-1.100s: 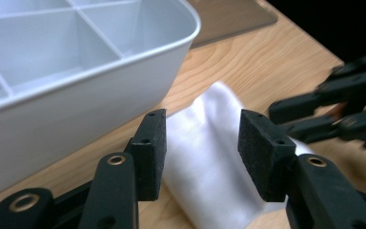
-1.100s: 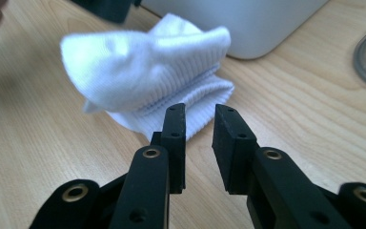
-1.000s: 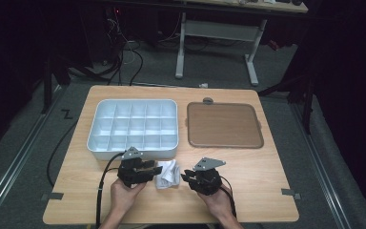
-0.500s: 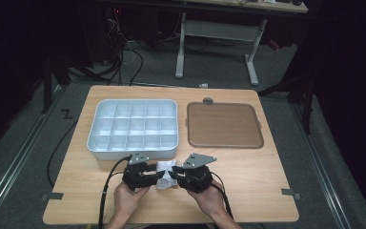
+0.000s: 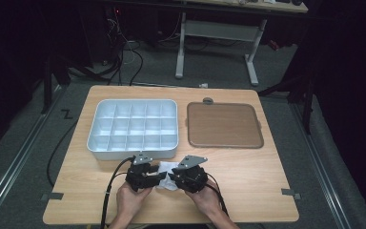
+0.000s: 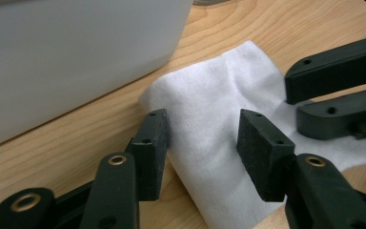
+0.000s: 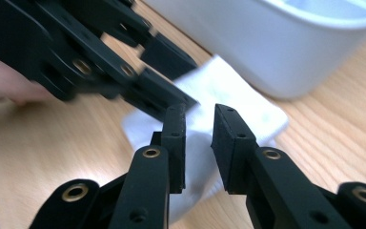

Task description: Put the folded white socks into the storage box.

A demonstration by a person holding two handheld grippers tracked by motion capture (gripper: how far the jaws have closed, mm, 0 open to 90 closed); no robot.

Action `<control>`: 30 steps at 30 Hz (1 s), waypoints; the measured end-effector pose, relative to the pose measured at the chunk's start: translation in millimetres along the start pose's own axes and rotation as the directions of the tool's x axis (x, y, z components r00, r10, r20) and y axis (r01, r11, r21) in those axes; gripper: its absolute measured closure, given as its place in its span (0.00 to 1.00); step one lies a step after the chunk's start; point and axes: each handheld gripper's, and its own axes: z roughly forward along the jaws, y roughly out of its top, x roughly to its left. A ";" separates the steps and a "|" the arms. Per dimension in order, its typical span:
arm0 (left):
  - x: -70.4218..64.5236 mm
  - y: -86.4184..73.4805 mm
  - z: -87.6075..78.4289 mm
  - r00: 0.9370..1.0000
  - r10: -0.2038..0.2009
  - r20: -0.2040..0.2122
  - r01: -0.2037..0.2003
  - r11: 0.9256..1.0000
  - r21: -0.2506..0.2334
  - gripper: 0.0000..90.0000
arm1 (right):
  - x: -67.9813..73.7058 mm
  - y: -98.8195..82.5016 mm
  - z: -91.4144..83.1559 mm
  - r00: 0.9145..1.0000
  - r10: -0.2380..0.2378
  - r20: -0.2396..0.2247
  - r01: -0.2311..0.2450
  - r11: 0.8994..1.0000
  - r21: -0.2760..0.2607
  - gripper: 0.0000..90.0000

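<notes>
I have the white cloth (image 6: 219, 138) lying on the counter (image 5: 248, 167) near its front edge, just in front of the white compartment tray (image 5: 132, 129), so both hands reach it. My left tongs (image 6: 201, 138) straddle a raised fold, half open and just closing in, pads not yet pressing. My right tongs (image 7: 199, 143) stand narrowly apart over the opposite end, gripping nothing that I can see.

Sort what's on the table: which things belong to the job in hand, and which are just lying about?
In the job:
- white cloth, on the table between both sets of jaws
- left gripper, jaws astride the cloth
- right gripper, jaws narrow over the cloth

Lying about:
- white compartment tray, empty, behind the cloth
- brown flat tray, to its right
</notes>
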 end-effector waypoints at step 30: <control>15.9 -2.7 -0.6 0.995 -0.100 0.010 0.100 0.995 0.013 0.61 | -17.1 -22.6 24.0 0.999 0.046 -0.002 -0.046 0.999 0.020 0.82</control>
